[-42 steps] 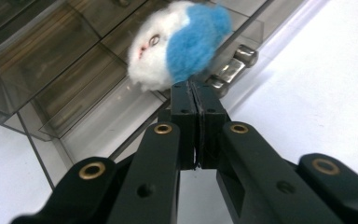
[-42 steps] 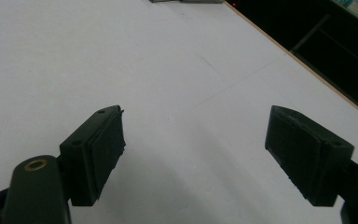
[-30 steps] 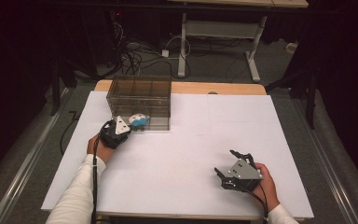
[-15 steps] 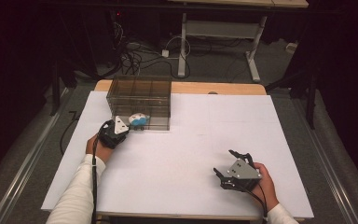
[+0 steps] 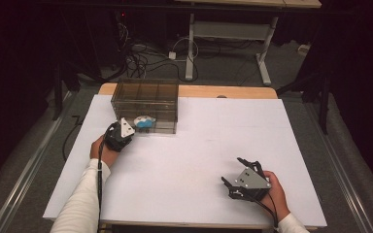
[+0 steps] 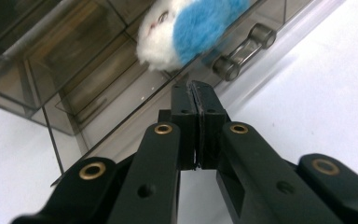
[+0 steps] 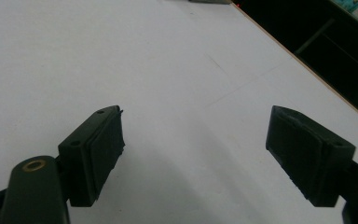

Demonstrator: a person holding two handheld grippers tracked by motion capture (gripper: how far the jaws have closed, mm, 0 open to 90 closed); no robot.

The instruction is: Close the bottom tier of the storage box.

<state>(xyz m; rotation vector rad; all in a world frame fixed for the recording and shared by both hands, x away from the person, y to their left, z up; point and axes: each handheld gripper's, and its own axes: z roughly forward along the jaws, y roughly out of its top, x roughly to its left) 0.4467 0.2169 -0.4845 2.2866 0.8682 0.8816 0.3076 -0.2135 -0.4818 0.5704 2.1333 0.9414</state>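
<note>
Two claws are in use at a white table (image 5: 199,145). Left claw (image 5: 126,127): jaws fully closed, pads pressed flat together, nothing gripped between them. In the left gripper view the closed tips (image 6: 195,95) sit just below the front edge of a smoked transparent drawer box (image 5: 145,104), near its barbell-shaped drawer handle (image 6: 244,51); whether the tips touch the box cannot be determined. A white and blue plush toy (image 5: 143,122) lies in the box's lower front compartment, directly ahead of the left claw. Right claw (image 5: 238,174): jaws spread wide, empty. It is held low over bare table surface near the front right, well apart from the box and toy, with both black pads (image 7: 105,144) facing each other.
</note>
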